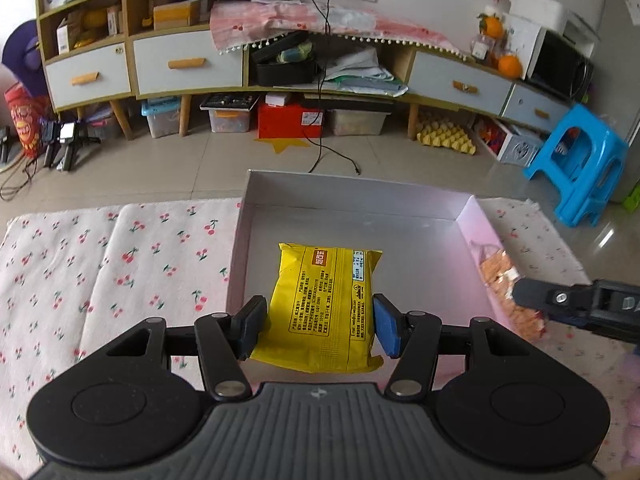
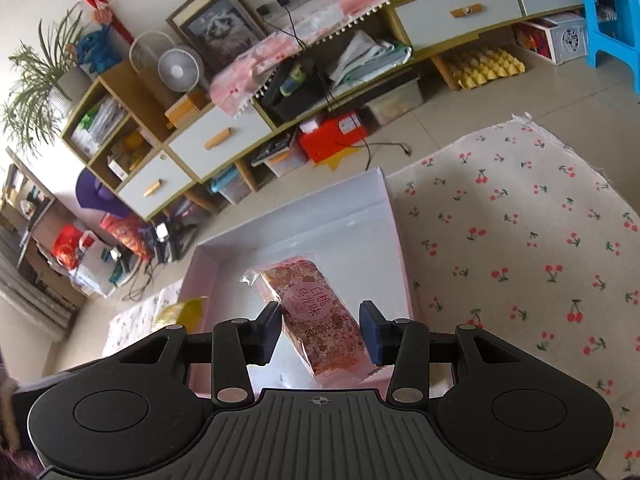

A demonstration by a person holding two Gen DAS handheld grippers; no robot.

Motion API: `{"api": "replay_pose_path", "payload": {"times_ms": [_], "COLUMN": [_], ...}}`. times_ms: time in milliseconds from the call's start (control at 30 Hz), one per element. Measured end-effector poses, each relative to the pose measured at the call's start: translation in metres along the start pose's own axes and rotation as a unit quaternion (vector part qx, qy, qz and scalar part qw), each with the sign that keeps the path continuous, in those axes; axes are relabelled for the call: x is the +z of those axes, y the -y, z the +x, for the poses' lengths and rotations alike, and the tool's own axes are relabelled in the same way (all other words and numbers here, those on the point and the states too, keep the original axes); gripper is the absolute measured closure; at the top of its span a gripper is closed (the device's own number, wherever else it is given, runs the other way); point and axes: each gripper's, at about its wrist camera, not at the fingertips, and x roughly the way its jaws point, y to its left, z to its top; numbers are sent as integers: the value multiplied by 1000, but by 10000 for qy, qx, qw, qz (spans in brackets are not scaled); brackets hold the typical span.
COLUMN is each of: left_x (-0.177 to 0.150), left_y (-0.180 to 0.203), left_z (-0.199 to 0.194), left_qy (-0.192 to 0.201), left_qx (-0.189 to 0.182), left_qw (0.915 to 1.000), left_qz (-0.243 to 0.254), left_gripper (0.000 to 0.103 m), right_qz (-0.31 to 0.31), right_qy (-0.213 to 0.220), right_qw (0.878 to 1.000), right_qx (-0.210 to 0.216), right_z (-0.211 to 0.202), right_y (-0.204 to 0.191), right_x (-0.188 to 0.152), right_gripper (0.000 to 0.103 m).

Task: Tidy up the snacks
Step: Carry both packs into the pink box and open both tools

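Two snacks over the box, none set down yet

The left gripper (image 1: 320,326) clamps a yellow packet (image 1: 326,304) above the near middle of the white box (image 1: 352,196); the right gripper (image 2: 320,330) grasps a pink wrapped bar (image 2: 316,316) by the box's right wall. The box floor looks bare, so both drops remain; the cherry-print cloth (image 2: 520,240) shows no other snacks.

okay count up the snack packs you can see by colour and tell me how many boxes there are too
Yellow snack pack: 1
Pink snack pack: 1
White box: 1
Total: 3
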Motion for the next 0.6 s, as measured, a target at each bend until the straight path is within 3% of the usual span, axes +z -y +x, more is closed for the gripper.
{"api": "replay_pose_path", "payload": {"times_ms": [500, 600], "left_x": [-5, -6], "left_y": [3, 5], "left_z": [17, 14], "left_qy": [61, 125], "left_qx": [322, 330], "left_qw": [9992, 9991], "left_qz": [217, 248], "left_gripper": [48, 35], "right_qz": [13, 60], "right_qy": [-43, -87], "right_qw": [10000, 9999], "right_qx": [-85, -59], "right_z": [15, 14], "right_y": [7, 7], "right_x": [-5, -5], "right_gripper": [60, 59]}}
